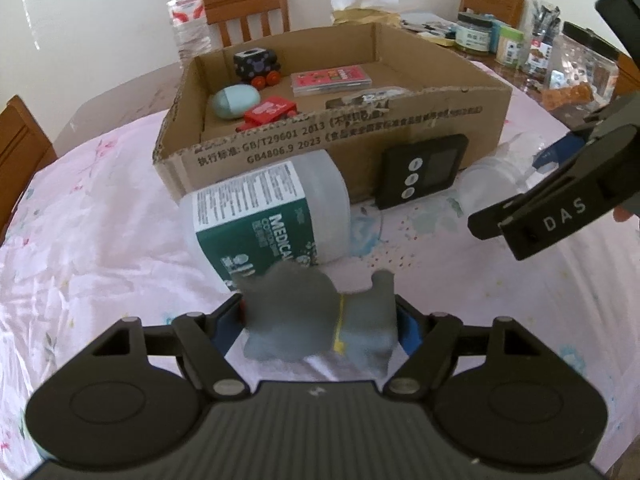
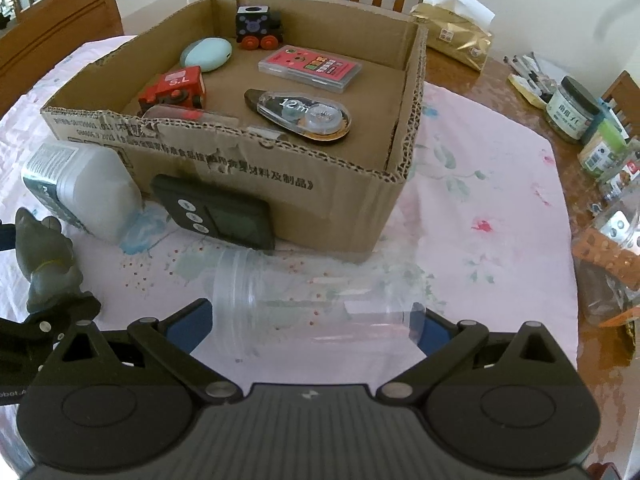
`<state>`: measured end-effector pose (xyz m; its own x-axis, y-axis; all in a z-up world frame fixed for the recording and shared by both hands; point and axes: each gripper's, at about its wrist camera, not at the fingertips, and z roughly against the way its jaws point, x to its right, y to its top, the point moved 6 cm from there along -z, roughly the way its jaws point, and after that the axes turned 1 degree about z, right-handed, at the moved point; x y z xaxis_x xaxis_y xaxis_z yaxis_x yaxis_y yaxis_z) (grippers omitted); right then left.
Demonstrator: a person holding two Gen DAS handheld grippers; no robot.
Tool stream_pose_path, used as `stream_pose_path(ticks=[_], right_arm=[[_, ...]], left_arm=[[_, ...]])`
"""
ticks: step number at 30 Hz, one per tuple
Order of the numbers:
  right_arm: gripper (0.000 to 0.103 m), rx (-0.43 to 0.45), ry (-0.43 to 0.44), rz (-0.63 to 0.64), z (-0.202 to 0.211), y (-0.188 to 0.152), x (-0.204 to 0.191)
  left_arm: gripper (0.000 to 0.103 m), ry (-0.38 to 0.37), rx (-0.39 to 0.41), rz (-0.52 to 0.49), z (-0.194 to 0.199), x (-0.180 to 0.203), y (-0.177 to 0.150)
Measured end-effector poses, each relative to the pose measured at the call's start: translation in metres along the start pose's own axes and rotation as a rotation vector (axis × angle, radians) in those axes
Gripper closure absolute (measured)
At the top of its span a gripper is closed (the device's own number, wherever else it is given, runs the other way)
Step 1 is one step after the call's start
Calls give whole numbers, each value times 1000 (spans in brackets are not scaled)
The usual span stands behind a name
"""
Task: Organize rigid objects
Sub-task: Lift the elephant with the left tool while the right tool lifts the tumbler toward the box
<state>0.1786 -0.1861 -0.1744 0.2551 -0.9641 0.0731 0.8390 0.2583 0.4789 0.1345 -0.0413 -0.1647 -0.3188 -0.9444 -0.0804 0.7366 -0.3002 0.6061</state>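
Observation:
A grey animal figurine (image 1: 312, 312) stands between the blue pads of my left gripper (image 1: 320, 328). The pads sit just off its sides, so that gripper is open. My right gripper (image 2: 314, 330) is shut on a clear plastic jar (image 2: 312, 312), which lies sideways on the pink cloth. The cardboard box (image 2: 280, 184) ahead holds a black toy train (image 2: 258, 26), a red toy train (image 2: 172, 88), a teal egg shape (image 2: 206, 54), a pink card case (image 2: 310, 66) and a correction tape (image 2: 300, 114). Against its front wall lie a cotton-swab bottle (image 1: 272, 216) and a black timer (image 1: 424, 170).
A water bottle (image 1: 186, 12) stands behind the box on the left. Jars and containers (image 2: 572, 108) crowd the table's right edge, and a gold tissue pack (image 2: 456, 40) sits behind the box. Wooden chairs (image 1: 248, 4) ring the table.

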Motion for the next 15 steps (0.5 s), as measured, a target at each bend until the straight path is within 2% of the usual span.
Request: stream_pose_path(ticks=[4, 8, 12, 15], right_arm=[[1, -3, -15, -14, 1, 1, -1], [7, -5, -31, -18, 3, 2, -1], [8, -5, -38, -28, 4, 3, 0], [8, 0, -29, -11, 8, 4, -2]], left_arm=[[26, -23, 6, -17, 1, -1, 3], [27, -47, 6, -22, 4, -4, 3], [31, -84, -17, -12, 3, -7, 4], [31, -79, -44, -24, 7, -8, 5]])
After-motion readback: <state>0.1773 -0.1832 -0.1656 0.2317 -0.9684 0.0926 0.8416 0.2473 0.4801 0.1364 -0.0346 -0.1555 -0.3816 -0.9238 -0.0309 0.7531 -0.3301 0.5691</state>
